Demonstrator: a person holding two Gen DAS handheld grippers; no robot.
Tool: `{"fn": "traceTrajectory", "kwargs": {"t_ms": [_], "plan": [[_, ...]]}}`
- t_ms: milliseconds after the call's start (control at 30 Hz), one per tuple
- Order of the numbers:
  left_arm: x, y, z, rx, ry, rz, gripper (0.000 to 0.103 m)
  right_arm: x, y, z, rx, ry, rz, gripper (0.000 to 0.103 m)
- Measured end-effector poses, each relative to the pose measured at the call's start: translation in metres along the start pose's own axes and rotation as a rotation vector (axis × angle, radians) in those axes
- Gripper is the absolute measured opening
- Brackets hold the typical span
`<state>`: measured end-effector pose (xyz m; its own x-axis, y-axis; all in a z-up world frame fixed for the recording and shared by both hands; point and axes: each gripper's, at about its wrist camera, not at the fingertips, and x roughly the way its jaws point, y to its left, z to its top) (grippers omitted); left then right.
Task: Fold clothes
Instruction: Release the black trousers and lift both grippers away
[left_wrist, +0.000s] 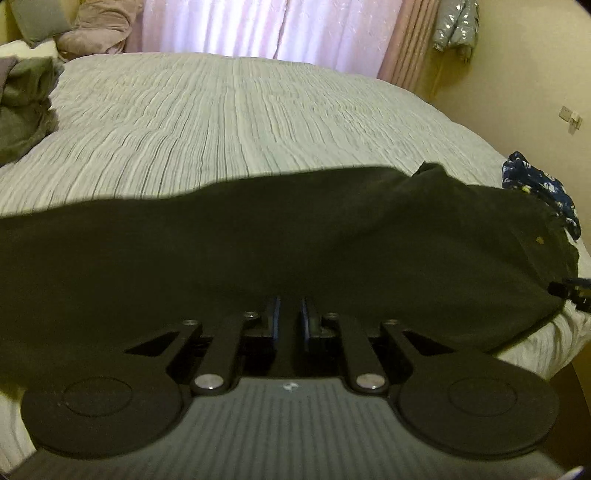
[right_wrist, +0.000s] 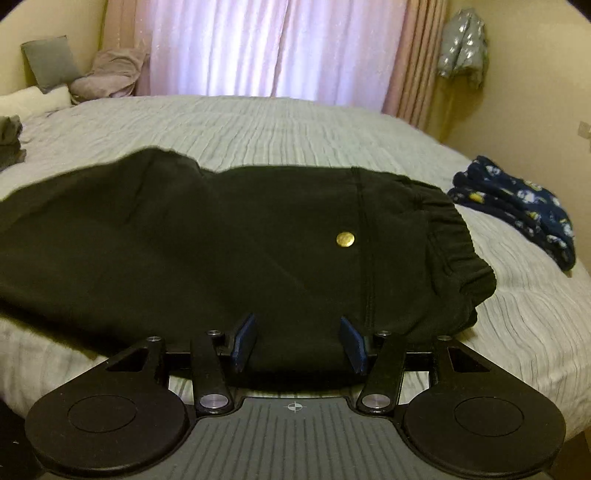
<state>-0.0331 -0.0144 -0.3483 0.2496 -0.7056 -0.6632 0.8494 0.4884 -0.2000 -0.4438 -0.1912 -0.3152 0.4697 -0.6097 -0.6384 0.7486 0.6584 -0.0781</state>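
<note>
Black trousers (right_wrist: 229, 251) with an elastic waistband at the right and a gold button (right_wrist: 345, 238) lie across the near part of the bed. In the left wrist view they (left_wrist: 280, 236) fill the lower middle. My left gripper (left_wrist: 291, 317) is shut on the near edge of the black cloth, with the pads nearly together. My right gripper (right_wrist: 299, 343) is open, with its blue pads (right_wrist: 244, 341) on either side of the near edge of the trousers close to the waistband. The tip of the right gripper (left_wrist: 570, 291) shows at the right edge of the left wrist view.
The bed (right_wrist: 295, 125) has a grey-white ribbed cover. A dark blue patterned garment (right_wrist: 517, 210) lies at the right edge of the bed. Grey clothes (left_wrist: 22, 107) and pillows (right_wrist: 110, 70) sit at the far left. Curtains (right_wrist: 266, 48) hang behind the bed.
</note>
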Motion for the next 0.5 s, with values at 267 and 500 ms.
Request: {"fn": "traceTrajectory", "kwargs": {"t_ms": [267,500], "plan": [[0.033,-0.01,0.094,0.099,-0.024,-0.168,0.026,0.01,-0.112,0.076,0.263,-0.055,0.045,0.055],[0.103,-0.014,0.143,0.108,0.043,-0.339,0.038,0.075,-0.201,0.113,0.492,0.026,0.215,0.055]]}}
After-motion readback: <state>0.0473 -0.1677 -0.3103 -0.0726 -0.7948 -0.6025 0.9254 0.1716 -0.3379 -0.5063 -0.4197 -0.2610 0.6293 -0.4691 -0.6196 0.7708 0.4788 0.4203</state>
